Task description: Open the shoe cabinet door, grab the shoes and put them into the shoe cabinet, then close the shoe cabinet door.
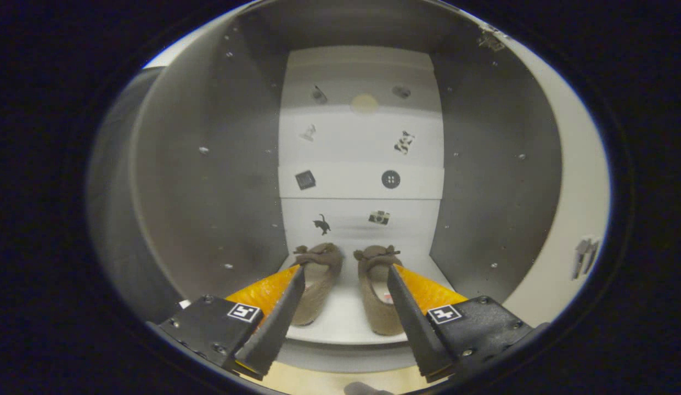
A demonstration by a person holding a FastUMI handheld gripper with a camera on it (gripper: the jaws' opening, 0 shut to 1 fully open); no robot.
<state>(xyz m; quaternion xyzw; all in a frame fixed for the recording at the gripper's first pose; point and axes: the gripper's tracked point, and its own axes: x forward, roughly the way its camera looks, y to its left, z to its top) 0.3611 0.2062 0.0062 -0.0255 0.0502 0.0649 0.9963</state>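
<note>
Shoes sit side by side on the shoe cabinet floor near its back wall, between the spread, empty fingers.

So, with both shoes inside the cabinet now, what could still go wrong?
1. The open hand-held gripper has its fingers beside the two shoes; pulling back carelessly might drag one out.
2. The shoes' heels lie near the shelf's front edge, so the closing door could perhaps catch them.
</note>
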